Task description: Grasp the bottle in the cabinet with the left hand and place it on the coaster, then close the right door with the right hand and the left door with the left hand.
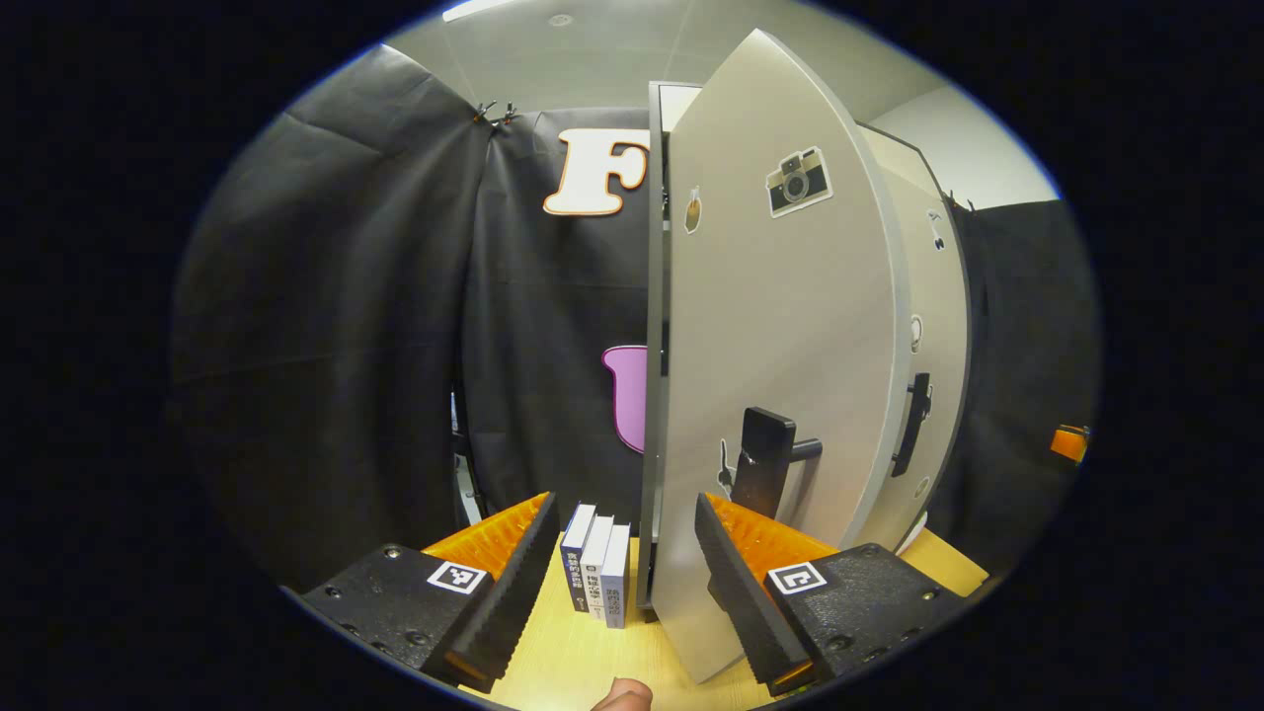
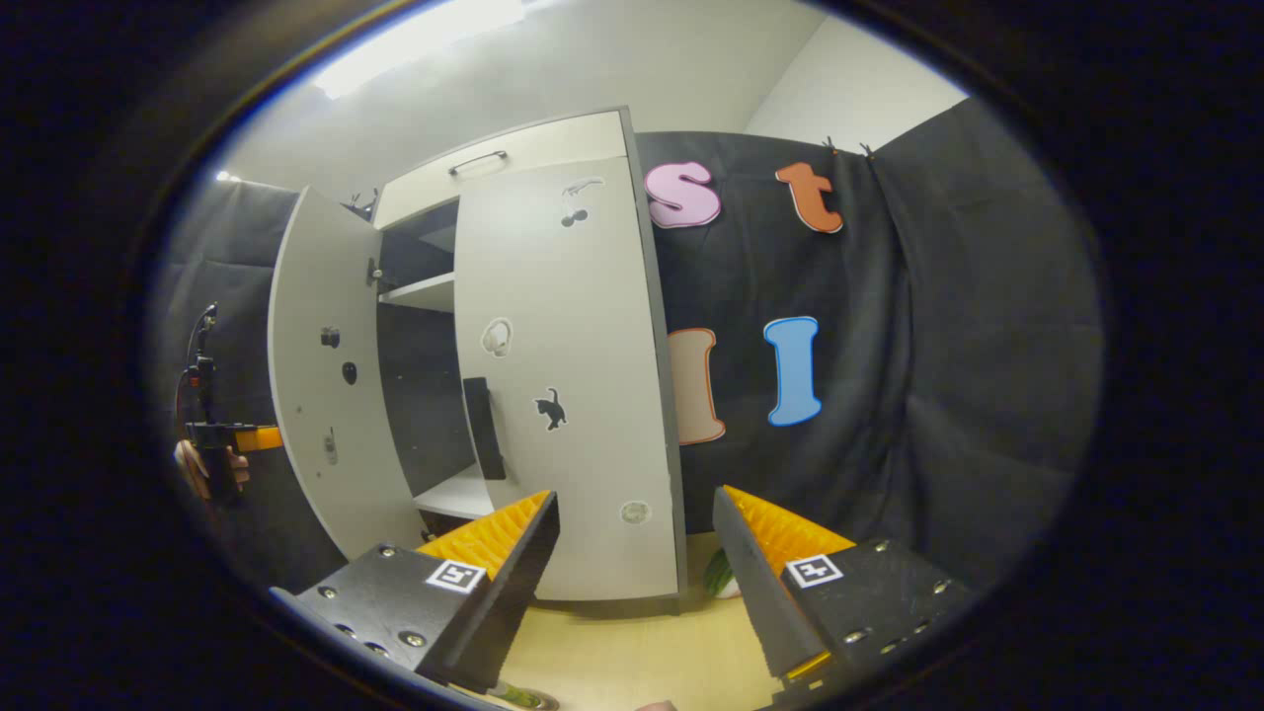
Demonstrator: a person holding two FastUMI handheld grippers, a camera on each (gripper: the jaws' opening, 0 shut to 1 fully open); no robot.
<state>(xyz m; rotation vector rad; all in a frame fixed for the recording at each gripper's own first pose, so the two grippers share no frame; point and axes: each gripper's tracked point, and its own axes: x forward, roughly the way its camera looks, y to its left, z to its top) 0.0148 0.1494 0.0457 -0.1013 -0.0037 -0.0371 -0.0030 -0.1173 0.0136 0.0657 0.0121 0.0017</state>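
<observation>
Pale grey laminate left door (image 1: 780, 346) of the cabinet (image 2: 553, 148) stands ajar, right door (image 2: 563, 395) flush shut; left gripper (image 1: 622, 563) fingers apart before it, right gripper (image 2: 637, 553) fingers apart over the wooden worktop (image 2: 632, 662).

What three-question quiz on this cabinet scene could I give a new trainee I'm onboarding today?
1. True or false: the right door is shut.
2. What stands on the table left of the left door?
A. a bottle
B. three books
C. a cup
3. Fill in: the left gripper is ____, holding nothing.

Key: 1. True, it lies flush while the left door stands ajar. 2. B, the books stand upright side by side. 3. Open.
</observation>
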